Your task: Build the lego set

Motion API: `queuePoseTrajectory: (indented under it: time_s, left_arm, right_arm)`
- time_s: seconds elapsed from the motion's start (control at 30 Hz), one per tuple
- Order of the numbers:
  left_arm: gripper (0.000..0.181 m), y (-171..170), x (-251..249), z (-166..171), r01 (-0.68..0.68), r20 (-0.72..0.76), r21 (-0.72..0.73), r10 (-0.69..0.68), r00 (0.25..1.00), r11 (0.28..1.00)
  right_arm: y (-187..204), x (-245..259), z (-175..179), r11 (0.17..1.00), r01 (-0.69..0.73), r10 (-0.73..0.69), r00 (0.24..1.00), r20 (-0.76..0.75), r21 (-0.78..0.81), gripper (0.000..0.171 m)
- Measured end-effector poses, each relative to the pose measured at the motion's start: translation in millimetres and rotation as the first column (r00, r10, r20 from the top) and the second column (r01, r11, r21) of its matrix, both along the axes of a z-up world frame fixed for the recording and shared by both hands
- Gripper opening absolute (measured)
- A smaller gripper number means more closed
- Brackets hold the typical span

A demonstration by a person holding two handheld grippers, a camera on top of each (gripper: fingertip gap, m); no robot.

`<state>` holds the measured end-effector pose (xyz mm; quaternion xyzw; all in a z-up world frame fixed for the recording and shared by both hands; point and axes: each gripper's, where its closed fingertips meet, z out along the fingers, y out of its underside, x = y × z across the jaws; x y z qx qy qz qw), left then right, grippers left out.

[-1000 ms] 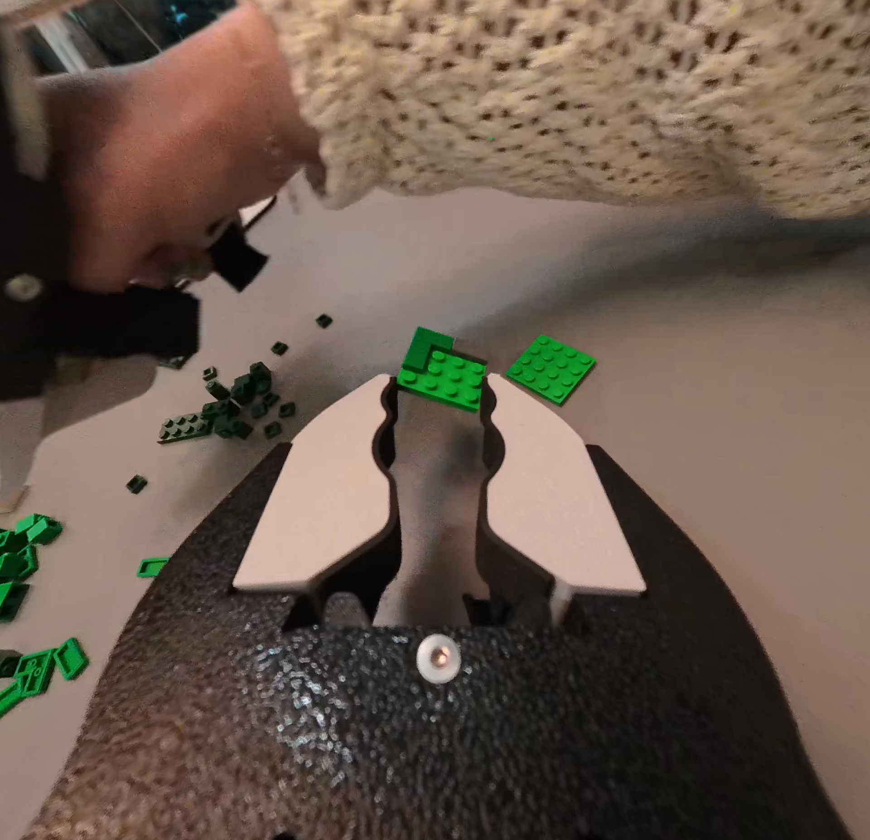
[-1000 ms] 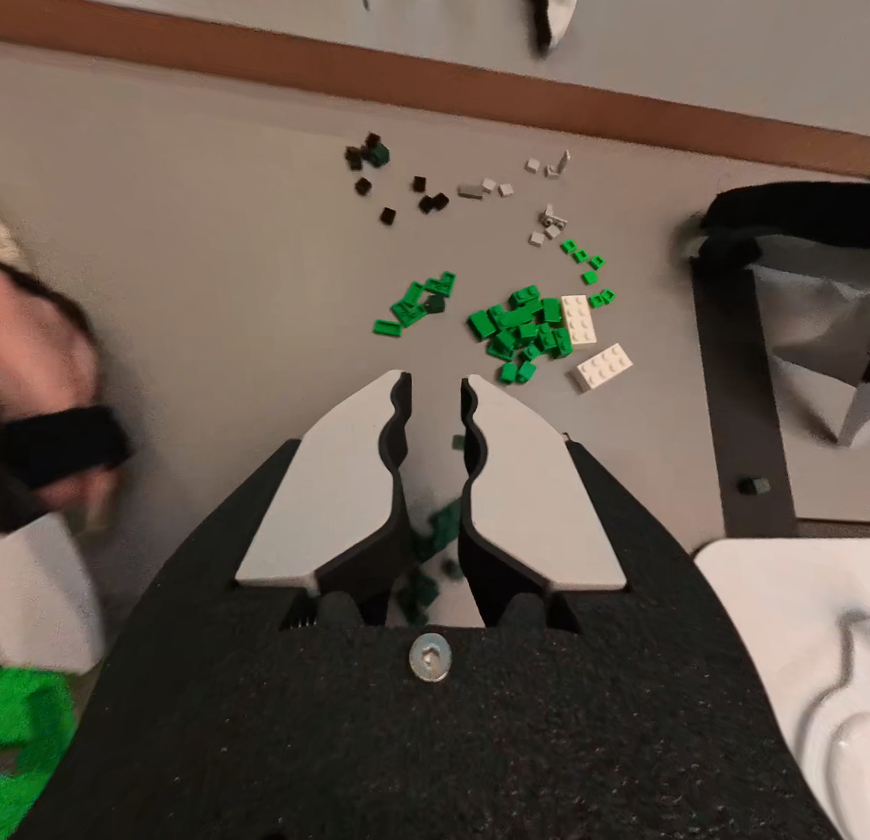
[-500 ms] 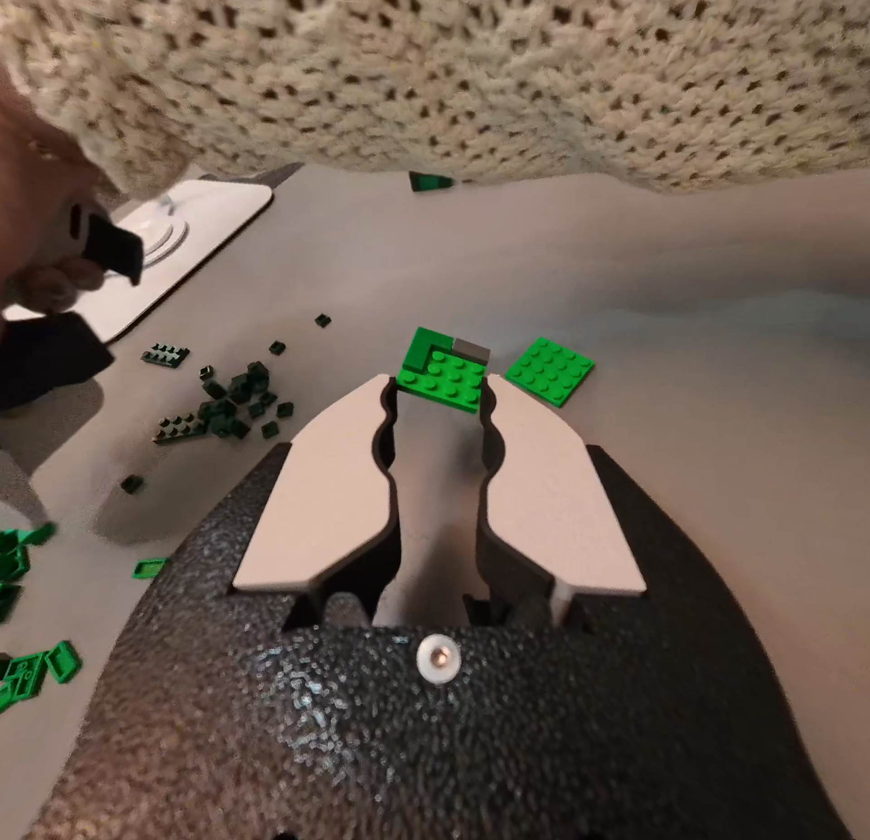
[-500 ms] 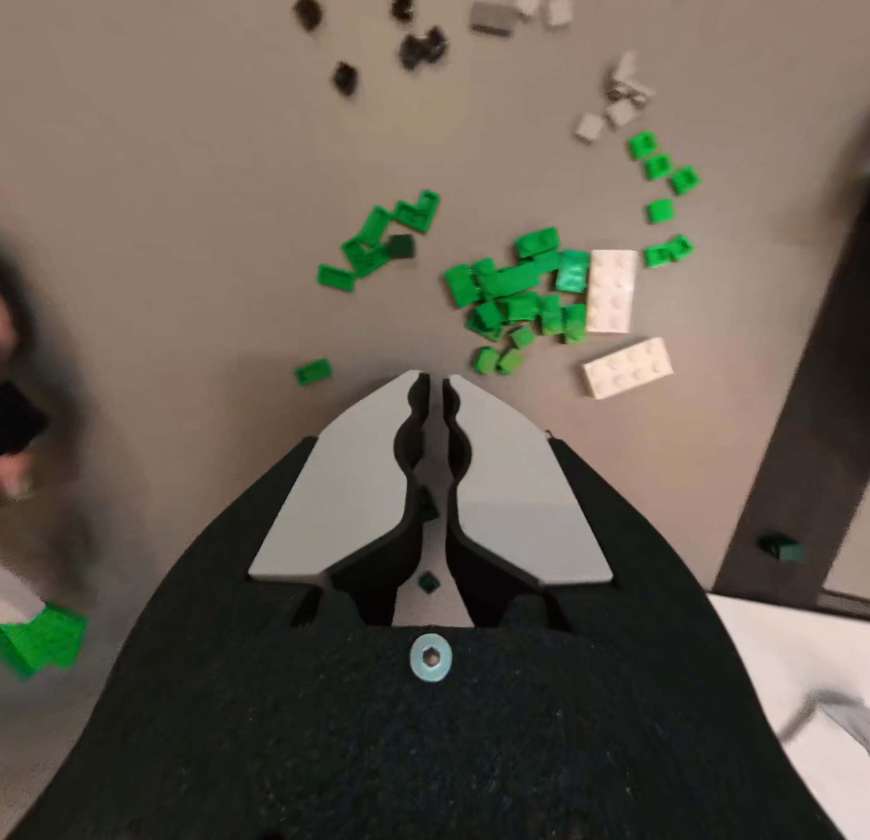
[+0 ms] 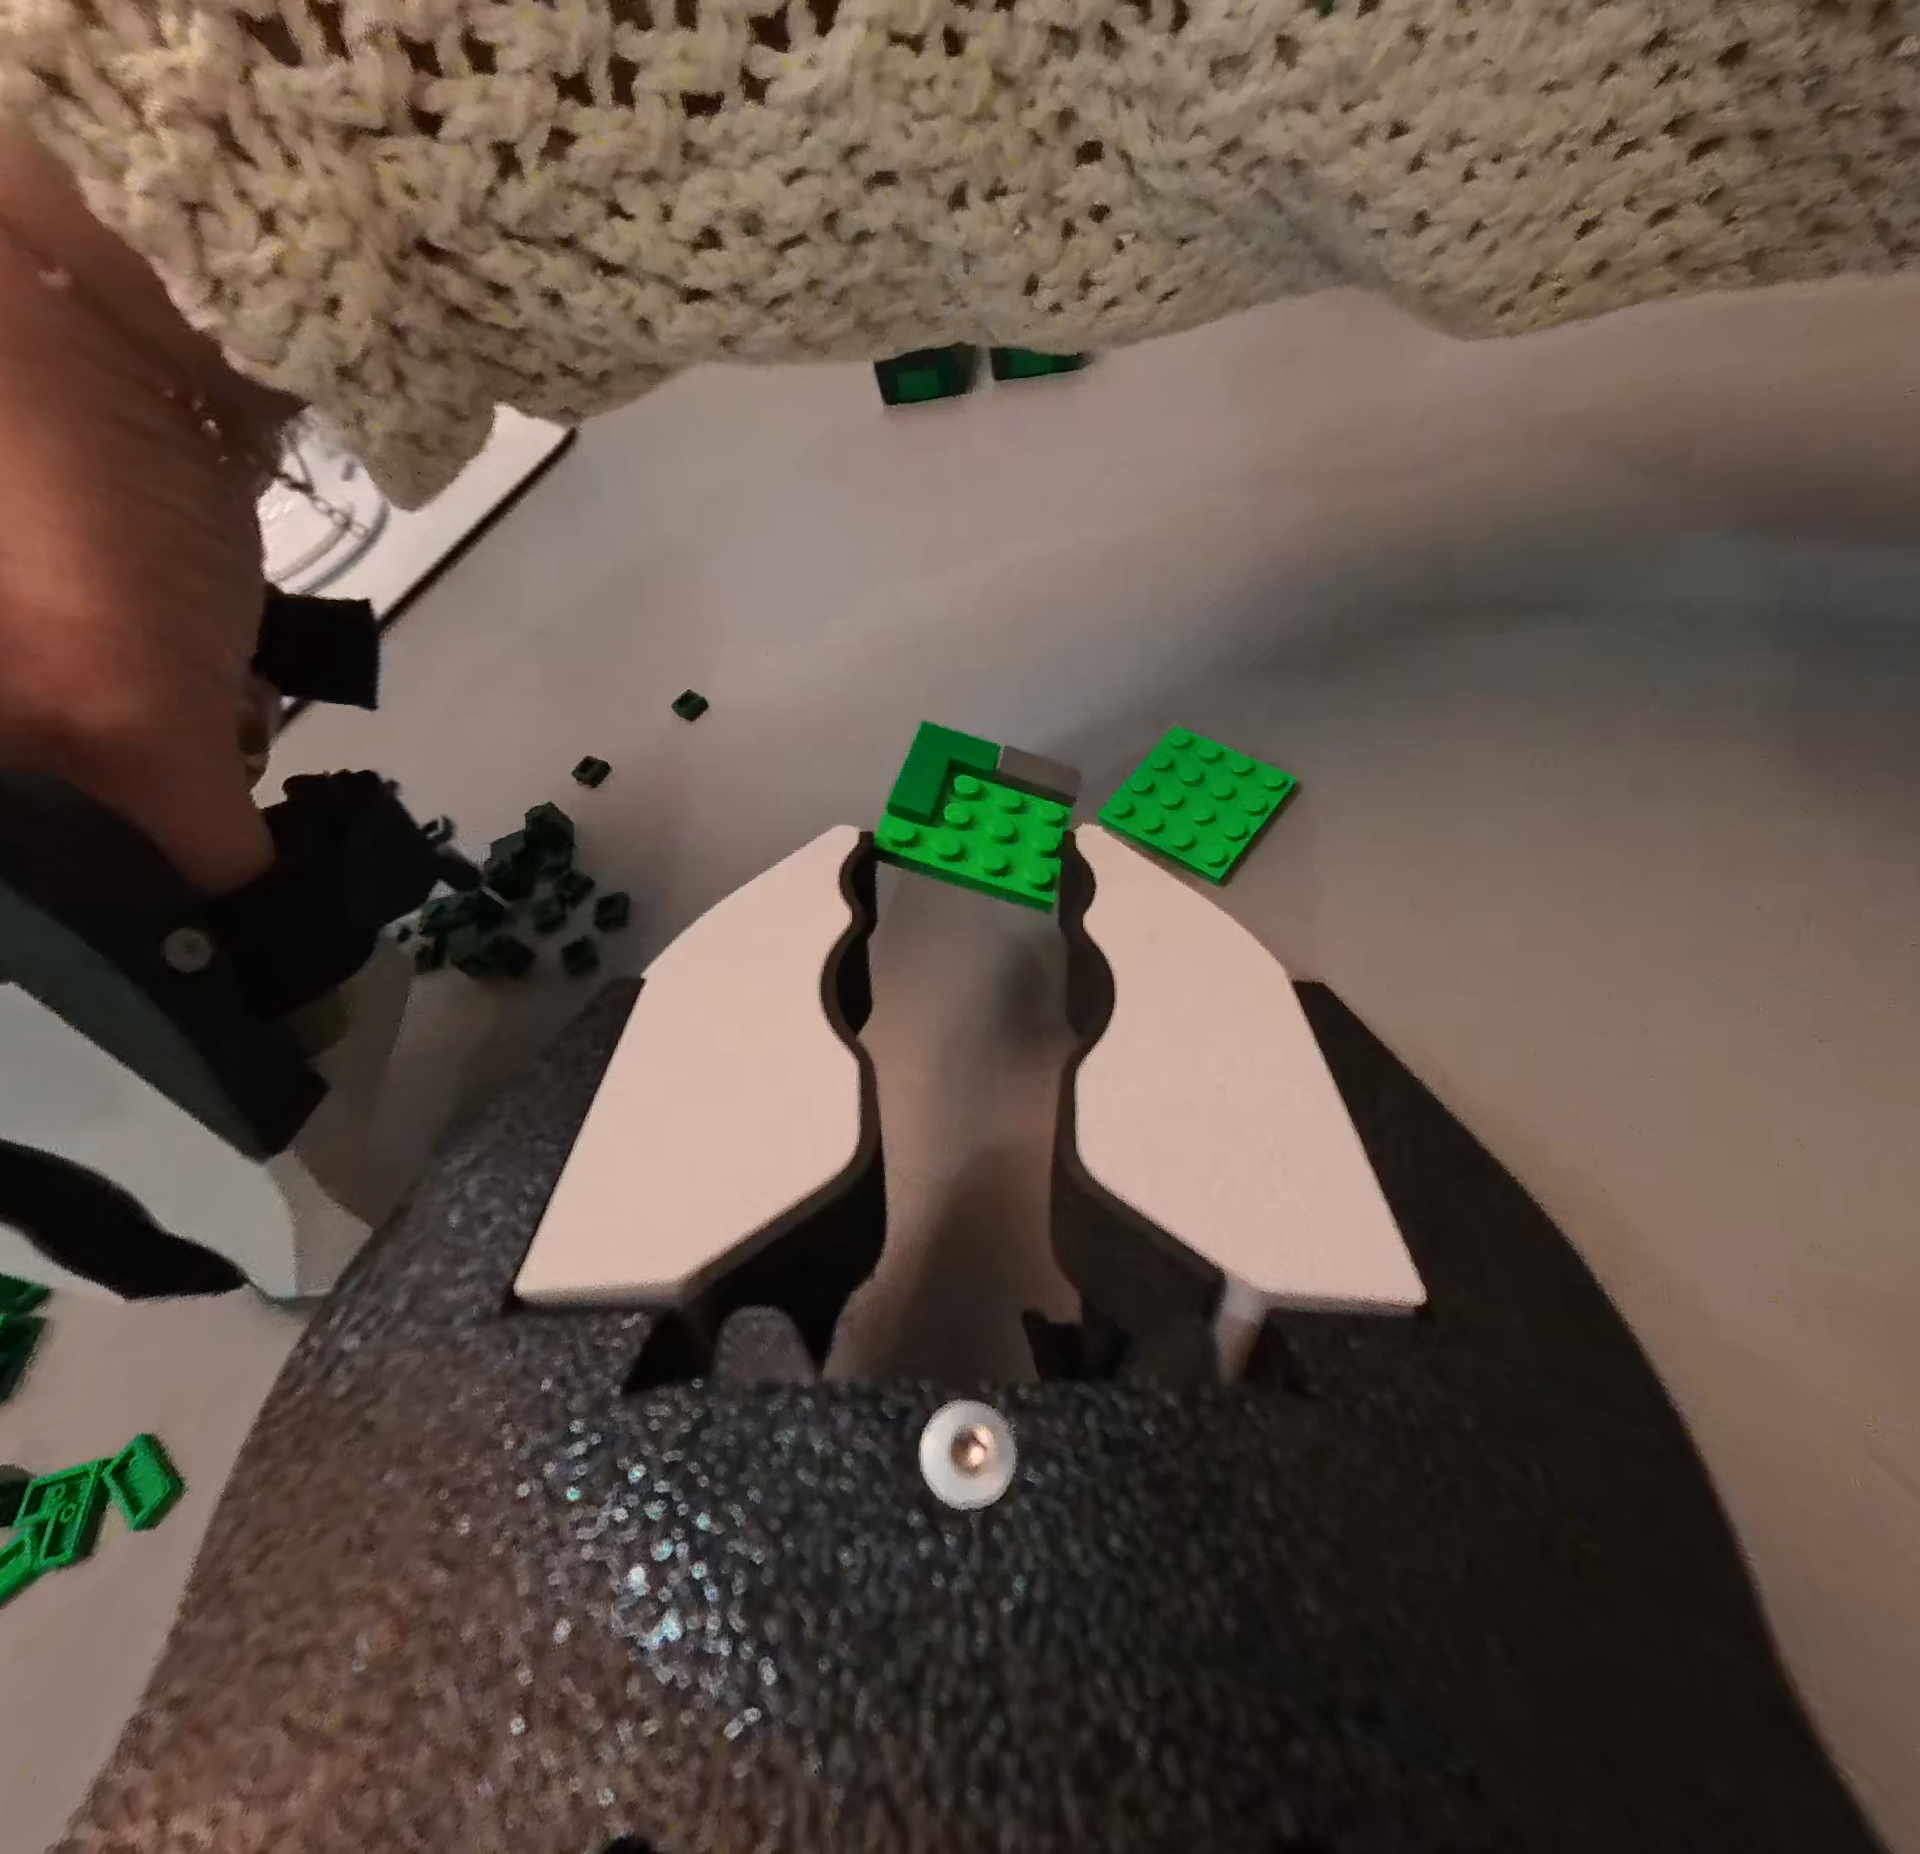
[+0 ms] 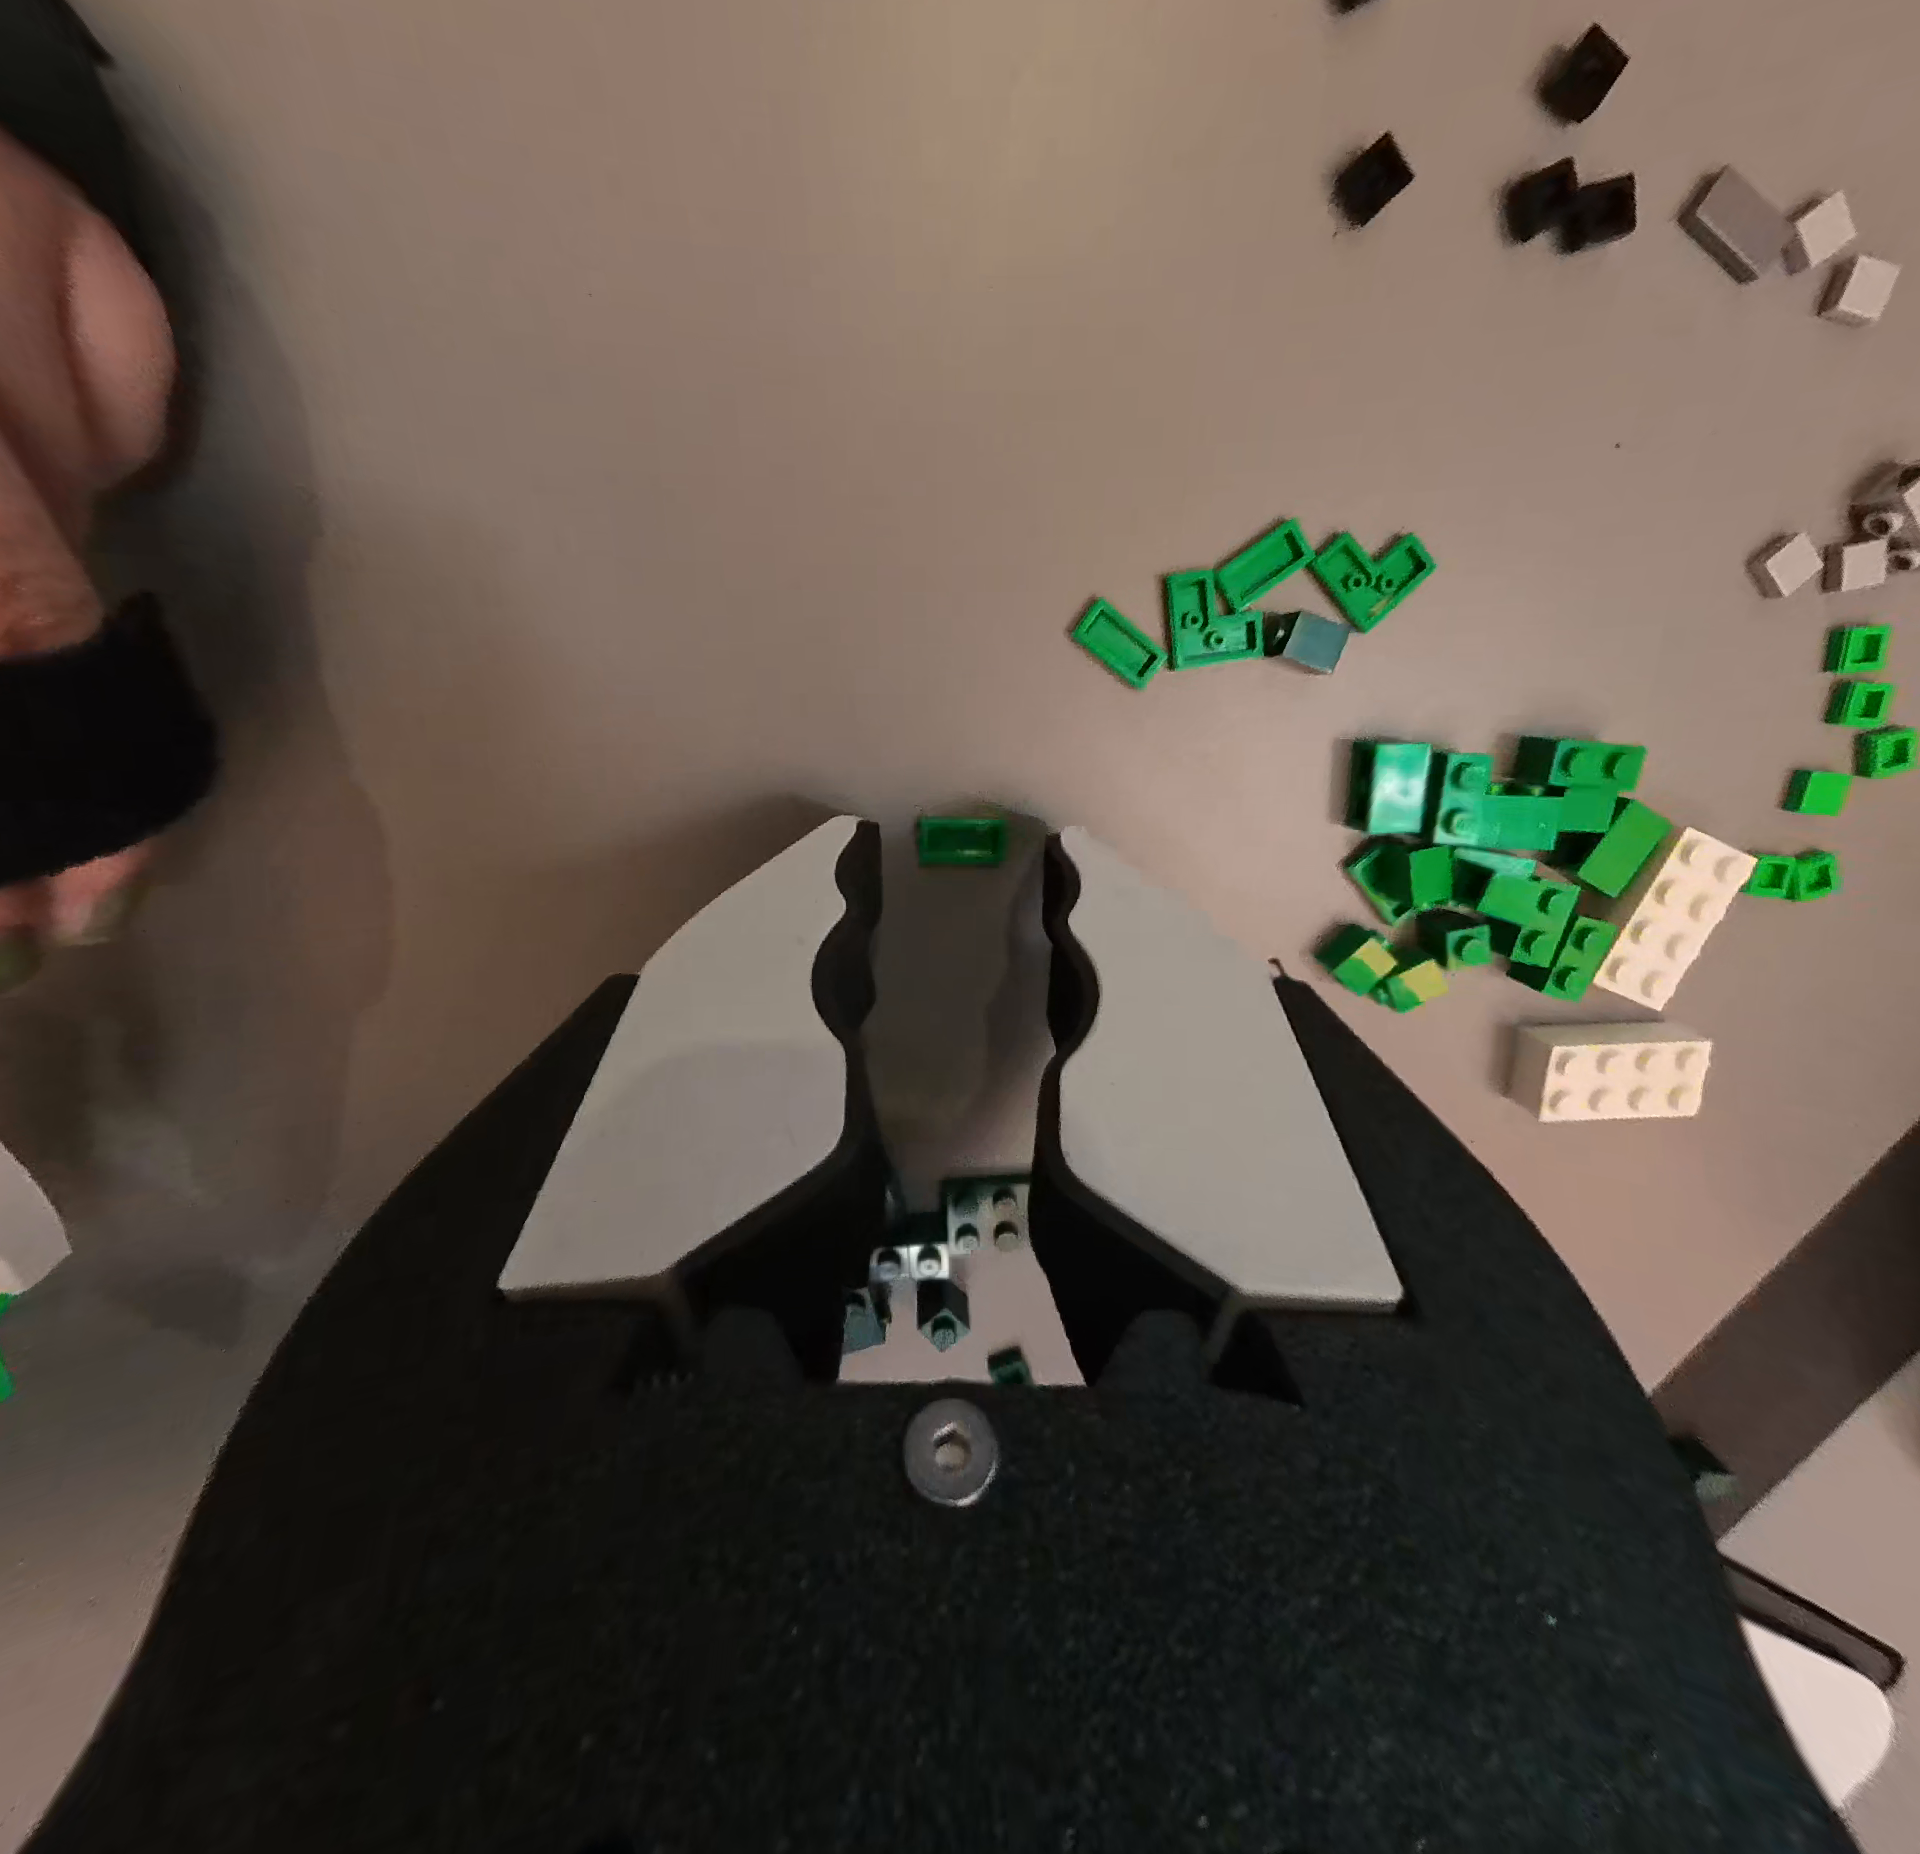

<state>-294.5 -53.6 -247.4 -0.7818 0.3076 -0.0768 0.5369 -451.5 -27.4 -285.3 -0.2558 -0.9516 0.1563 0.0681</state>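
Left gripper [image 5: 968,854]: I am holding my two pale grey fingers spread wide apart, gripping nothing, with the bare table showing between them.
Green plate assembly [image 5: 977,830]: the bright green square studded plate is lying flat on the table just past my left fingertips, apart from them; it is carrying a smooth green L-shaped tile [image 5: 932,778] on its far left corner and a small grey tile [image 5: 1039,768] on its far edge.
Second green plate [image 5: 1198,802]: a bare bright green square studded plate is lying flat just beside the assembly, on its right.
Dark green pile [image 5: 520,895]: small dark green pieces are lying scattered left of my left fingers.
Right gripper [image 6: 961,838]: I am holding these fingers wide apart as well, empty.
Small green tile [image 6: 963,839]: a flat bright green rectangular tile is lying on the table between my right fingertips; I cannot tell whether they are touching it.
Bright green heap [image 6: 1496,859]: loose bright green bricks are lying to the right of my right fingers, with two white studded bricks [image 6: 1668,916] at its right edge.
Black pieces [image 6: 1558,142]: lying at the far right, next to small grey pieces [image 6: 1782,235].
Knitted sleeve [image 5: 935,142]: a cream open-knit sleeve is crossing above the left view.
Table [image 6: 727,350]: a plain grey-beige surface.
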Motion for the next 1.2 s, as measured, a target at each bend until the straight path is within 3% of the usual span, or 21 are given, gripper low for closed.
queuePoseTrajectory:
  time_s: [0.27,0.47,0.6,0.77,1.07,1.2]
  left_arm:
    - [0.034,-1,1,1,0.009,0.007,0.003,-0.009,1.0,1.0]
    - [0.034,-2,2,0,0.013,-0.007,-0.001,-0.013,1.0,1.0]
    - [0.034,-1,-1,5,0.001,0.038,0.014,-0.001,0.999,1.0]
    - [0.034,-4,3,28,0.045,0.235,0.074,-0.061,0.97,0.996]
    - [0.034,-19,20,43,0.188,0.319,0.152,-0.228,0.92,0.97]
    - [0.034,-22,24,43,0.209,0.32,0.156,-0.249,0.914,0.965]
  right_arm:
    - [1,3,-2,0.999,0.007,-0.007,1.0,0.008,0.034,0.015]
    - [-2,40,49,0.981,0.111,-0.152,0.949,-0.277,-0.161,0.015]
    - [-8,90,88,0.884,0.154,-0.358,0.829,-0.429,-0.441,0.015]
    - [-26,147,111,0.681,0.115,-0.549,0.734,-0.401,-0.723,0.015]
    - [-59,172,110,0.556,0.016,-0.591,0.711,-0.382,-0.831,0.016]
    - [-62,170,100,0.619,0.029,-0.565,0.711,-0.419,-0.785,0.015]
